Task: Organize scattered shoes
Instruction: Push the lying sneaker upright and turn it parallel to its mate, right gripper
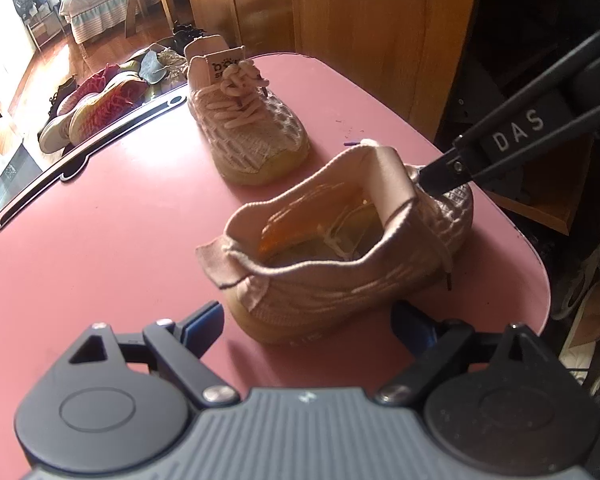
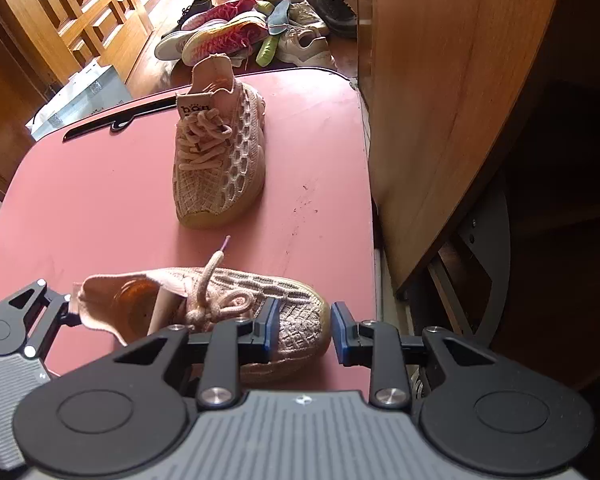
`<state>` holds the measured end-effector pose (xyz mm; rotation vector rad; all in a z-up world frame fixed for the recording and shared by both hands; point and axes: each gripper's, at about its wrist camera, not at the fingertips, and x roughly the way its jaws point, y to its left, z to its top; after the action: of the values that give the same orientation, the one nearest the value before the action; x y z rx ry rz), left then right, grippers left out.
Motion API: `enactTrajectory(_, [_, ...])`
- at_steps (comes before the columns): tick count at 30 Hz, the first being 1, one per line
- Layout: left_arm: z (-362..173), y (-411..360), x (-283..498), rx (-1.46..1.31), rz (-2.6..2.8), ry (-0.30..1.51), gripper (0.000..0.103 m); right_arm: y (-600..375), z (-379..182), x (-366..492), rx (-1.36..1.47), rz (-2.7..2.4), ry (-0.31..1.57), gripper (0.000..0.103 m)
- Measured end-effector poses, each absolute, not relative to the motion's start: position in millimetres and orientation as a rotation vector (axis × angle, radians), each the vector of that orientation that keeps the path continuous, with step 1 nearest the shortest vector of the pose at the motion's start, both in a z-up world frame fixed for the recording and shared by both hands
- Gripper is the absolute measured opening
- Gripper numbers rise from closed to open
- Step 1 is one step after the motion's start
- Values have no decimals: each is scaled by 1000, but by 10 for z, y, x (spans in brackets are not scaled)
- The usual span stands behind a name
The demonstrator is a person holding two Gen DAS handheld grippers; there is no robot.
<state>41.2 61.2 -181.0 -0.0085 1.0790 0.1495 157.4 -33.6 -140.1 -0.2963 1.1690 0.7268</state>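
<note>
Left gripper (image 1: 306,322) is straddling the near pink shoe's (image 1: 340,248) heel, jaws wide, pads not touching. Right gripper (image 2: 304,322) is bracketing its toe, unclamped. Both should seat squarely before lifting it beside its mate (image 2: 220,160) on the pink table (image 2: 100,208).

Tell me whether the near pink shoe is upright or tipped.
Upright. The near shoe rests on its sole on the pink table, collar opening facing up, laces on top in the right wrist view.
</note>
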Motion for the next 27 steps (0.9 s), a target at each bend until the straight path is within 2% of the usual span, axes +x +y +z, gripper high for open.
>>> enactTrajectory(21, [-1792,975,208,-110,226,1089,88,-125,-1433,1111,-415,890,1171,27])
enactTrajectory(24, [-1776,945,184,-108,221,1096,88,-171,-1369,1168,-368,875,1173,27])
enactTrajectory(27, [-1708,891,148,-125,211,1095,93,-293,-1210,1299,-263,863,1146,28])
